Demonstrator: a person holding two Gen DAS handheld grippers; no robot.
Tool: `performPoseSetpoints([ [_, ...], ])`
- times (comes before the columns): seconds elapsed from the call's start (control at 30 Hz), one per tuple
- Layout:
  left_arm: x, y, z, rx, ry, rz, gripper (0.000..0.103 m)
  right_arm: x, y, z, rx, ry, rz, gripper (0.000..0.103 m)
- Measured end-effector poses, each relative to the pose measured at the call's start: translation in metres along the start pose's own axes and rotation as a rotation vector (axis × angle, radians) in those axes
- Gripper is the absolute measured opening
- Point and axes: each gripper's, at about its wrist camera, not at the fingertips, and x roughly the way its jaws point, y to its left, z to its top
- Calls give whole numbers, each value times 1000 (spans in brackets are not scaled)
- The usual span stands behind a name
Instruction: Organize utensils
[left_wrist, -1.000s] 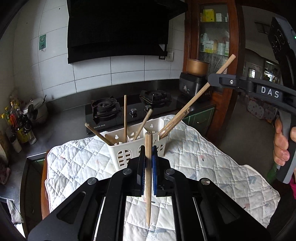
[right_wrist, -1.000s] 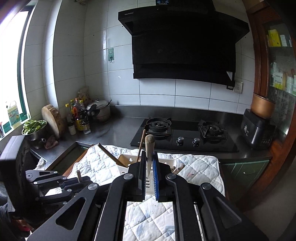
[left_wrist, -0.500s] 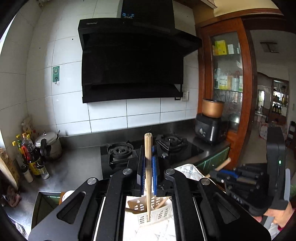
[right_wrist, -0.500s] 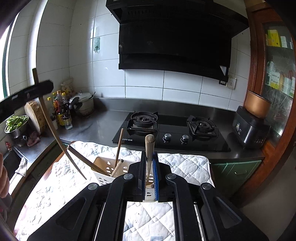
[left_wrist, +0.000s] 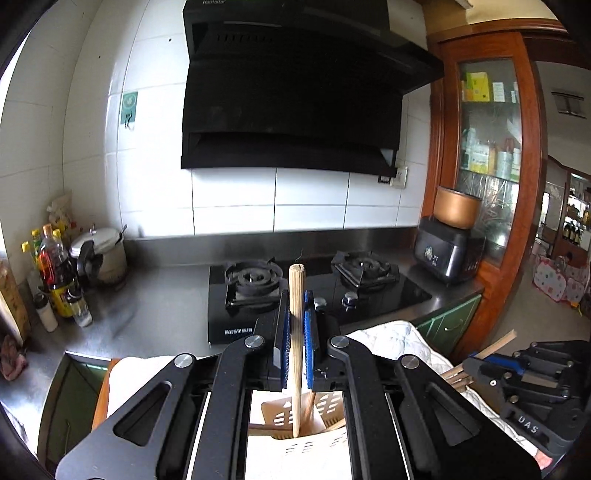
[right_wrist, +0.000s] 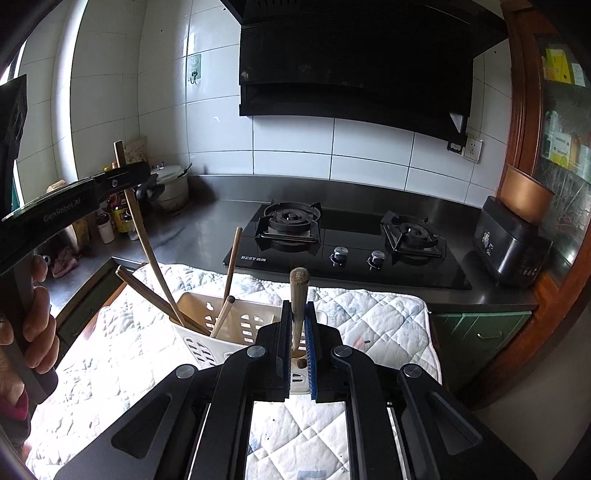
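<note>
Kitchen: white tiled wall, black range hood (left_wrist: 295, 92), two-burner gas hob (right_wrist: 343, 243) set in a steel counter (right_wrist: 207, 225). A white quilted cloth (right_wrist: 369, 314) covers the near surface; a white perforated utensil basket (right_wrist: 207, 332) stands on it.

Left tongs (left_wrist: 296, 347): pressed together, pinching a pale wooden handle (left_wrist: 296, 314) between the blue pads. The handle stands nearly upright, its top end above the pads, its lower end reaching down into the basket (left_wrist: 314, 446) directly below. A slotted wooden spatula head (left_wrist: 277, 413) shows in the basket just beside the handle's lower end. In the right wrist view this same handle (right_wrist: 142, 221) slants from the left tongs (right_wrist: 127, 179) down into the basket's left side; a hand (right_wrist: 37, 325) grips the tool body at left.

Right tongs (right_wrist: 298, 332): pressed together, pinching a darker wooden handle (right_wrist: 298, 291), upright, rounded top above the pads, lower end over the basket's right part. In the left wrist view the right tongs (left_wrist: 476, 363) sit low at the right edge, that handle (left_wrist: 498, 341) angling up from them.

Already in the basket: three more wooden handles (right_wrist: 231, 266), leaning at different angles. Both held handles lie centred between their tongs' pads.
</note>
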Motion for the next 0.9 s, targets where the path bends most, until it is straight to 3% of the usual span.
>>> performPoseSetpoints([
  [0.27,17,12,-21,-24,76,2,5,6,1,-1,2,6,6,7],
  [0.57,5,15,-24,-30,72,-15,8,4,-2,-1,17,-2,6,9],
  [0.7,-10,17,-25,-37,64,-24,9,-6,-1,-4,24,-19,5,19],
  [0.73,-14,17,-26,-37,64,-27,10,-10,0,-5,28,-25,10,20],
  [0.8,-26,18,-31,-42,60,-26,34,-19,1,-9,38,-41,14,27],
  [0.9,-44,17,-43,-19,49,-24,37,-33,5,-18,46,-62,12,35],
])
